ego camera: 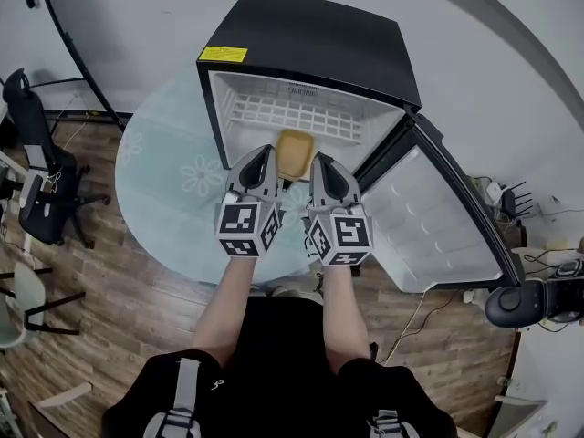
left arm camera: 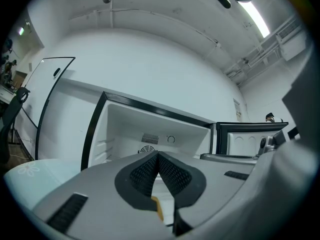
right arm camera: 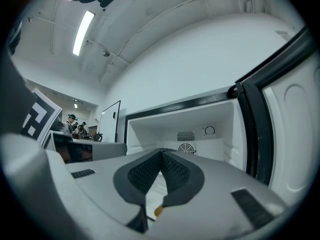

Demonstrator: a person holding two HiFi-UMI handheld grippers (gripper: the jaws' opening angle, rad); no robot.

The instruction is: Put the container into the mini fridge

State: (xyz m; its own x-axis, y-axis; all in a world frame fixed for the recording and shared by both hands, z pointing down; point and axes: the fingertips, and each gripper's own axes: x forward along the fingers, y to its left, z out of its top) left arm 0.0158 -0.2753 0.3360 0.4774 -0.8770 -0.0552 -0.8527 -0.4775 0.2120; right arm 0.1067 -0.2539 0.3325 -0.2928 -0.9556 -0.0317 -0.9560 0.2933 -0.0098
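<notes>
We have the yellow container [ego camera: 295, 153] between us at the mouth of the open mini fridge [ego camera: 310, 39], above the tabletop [ego camera: 173, 181]. The left gripper [ego camera: 263, 155] and right gripper [ego camera: 321, 160] are both closed, each apparently pinching a side rim. We judge it light, shallow and thin-walled, so we keep level, opposite holds on its rim.

The near edge of the container [ego camera: 295, 151] sits under the tips of the left gripper [ego camera: 263, 156] and right gripper [ego camera: 322, 161]. Each gripper view shows only a yellow sliver, perhaps its rim. The distant people [right arm camera: 75, 125] are too small to make out.
</notes>
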